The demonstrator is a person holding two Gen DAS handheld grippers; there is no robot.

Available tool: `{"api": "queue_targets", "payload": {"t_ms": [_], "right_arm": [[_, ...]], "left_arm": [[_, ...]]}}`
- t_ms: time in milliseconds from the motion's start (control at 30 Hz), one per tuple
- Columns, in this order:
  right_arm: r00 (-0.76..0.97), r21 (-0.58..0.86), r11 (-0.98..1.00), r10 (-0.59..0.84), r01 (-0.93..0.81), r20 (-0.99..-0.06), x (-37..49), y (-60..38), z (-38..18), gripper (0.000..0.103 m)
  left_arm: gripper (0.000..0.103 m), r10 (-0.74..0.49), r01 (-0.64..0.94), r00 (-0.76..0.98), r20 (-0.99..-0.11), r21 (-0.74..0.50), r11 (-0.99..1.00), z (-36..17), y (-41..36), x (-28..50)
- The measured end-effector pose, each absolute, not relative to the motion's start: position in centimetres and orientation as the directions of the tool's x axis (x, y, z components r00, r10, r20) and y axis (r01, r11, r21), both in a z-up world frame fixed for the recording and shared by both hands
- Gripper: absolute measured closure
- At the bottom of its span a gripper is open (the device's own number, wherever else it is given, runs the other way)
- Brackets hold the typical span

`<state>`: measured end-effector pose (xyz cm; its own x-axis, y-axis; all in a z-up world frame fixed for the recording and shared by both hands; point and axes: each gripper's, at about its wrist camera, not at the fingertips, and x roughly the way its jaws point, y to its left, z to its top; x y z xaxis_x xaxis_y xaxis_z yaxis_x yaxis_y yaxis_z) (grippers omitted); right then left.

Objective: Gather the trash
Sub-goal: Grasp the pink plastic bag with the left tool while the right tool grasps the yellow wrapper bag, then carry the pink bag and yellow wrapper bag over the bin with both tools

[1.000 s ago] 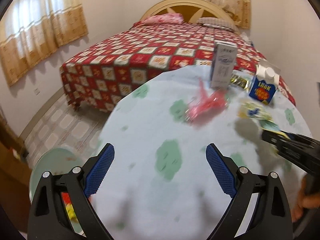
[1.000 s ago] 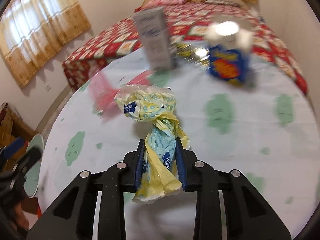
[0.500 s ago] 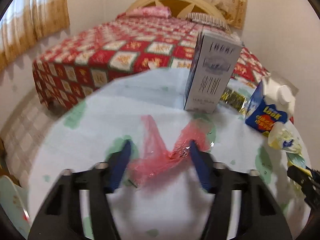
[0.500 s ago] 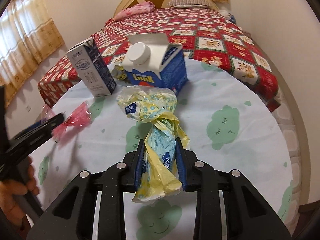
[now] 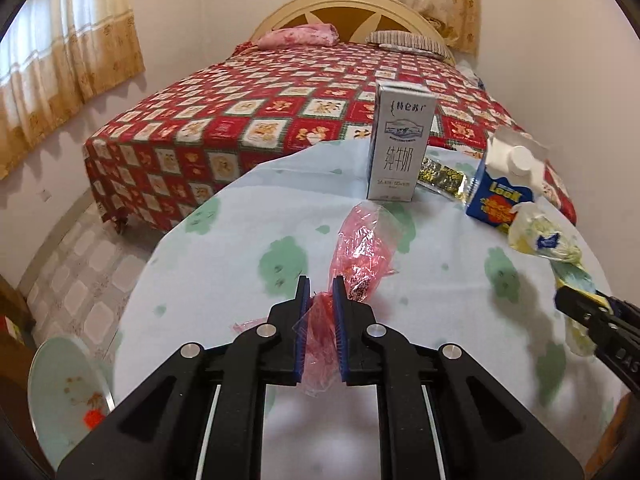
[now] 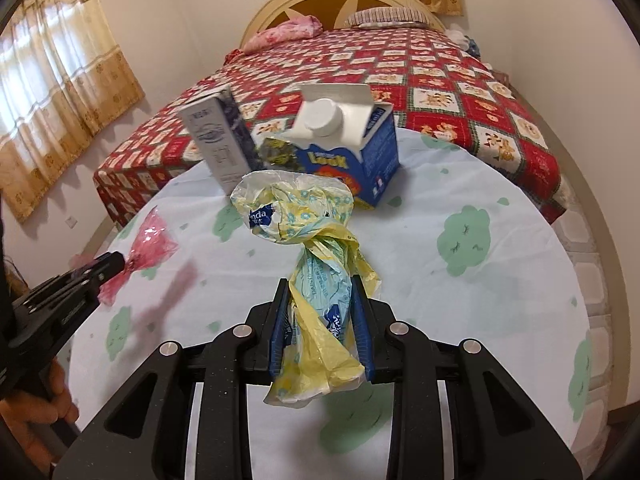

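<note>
Your left tool (image 5: 319, 286) has just clamped down, pads pressed tight on the near end of the red plastic wrapper (image 5: 360, 252); the rest of the wrapper sticks out ahead toward frame centre, above the surface (image 5: 224, 264). In the right wrist view the same wrapper shows at centre left, pinched at the tool tip, with your hand (image 6: 36, 404) on the handle at lower left. Your right tool (image 6: 320, 296) is partly closed on the twisted yellow and blue plastic bag (image 6: 316, 256); the bag's crumpled head bulges out in front of the pads, frame centre, its tail hanging out behind them. Still standing on the surface: grey-white milk carton (image 5: 400, 144) upright, upper centre of the left view; blue carton with white cap (image 6: 348, 148) to its right; gold foil wrapper (image 5: 442, 174) lying between the two. Bed with red checked cover (image 5: 280, 92) beyond the surface.
</note>
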<state>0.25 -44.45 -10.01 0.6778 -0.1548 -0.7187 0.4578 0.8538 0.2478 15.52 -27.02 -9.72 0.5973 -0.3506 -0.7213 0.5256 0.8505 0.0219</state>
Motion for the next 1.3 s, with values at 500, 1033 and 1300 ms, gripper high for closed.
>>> {"api": "queue_targets", "payload": {"t_ms": [500,1033,1300], "right_arm": [[0.694,0.228,0.892,-0.122,0.39,-0.71,-3.1,-36.0,-8.5,0.073],[0.711,0.214,0.932,-0.063,0.293,-0.7,-3.6,-28.9,-7.7,0.073],[0.714,0.215,0.943,-0.033,0.254,-0.699,-3.3,-26.4,-7.6,0.073]], "left_arm": [[0.092,-0.312,0.458,0.625,-0.715,0.012,0.889,-7.7,-17.6,8.8],[0.092,-0.289,0.394,0.658,-0.696,-0.009,0.919,-6.7,-10.8,5.8],[0.092,-0.274,0.358,0.667,-0.693,-0.025,0.933,-6.7,-7.8,5.3]]}}
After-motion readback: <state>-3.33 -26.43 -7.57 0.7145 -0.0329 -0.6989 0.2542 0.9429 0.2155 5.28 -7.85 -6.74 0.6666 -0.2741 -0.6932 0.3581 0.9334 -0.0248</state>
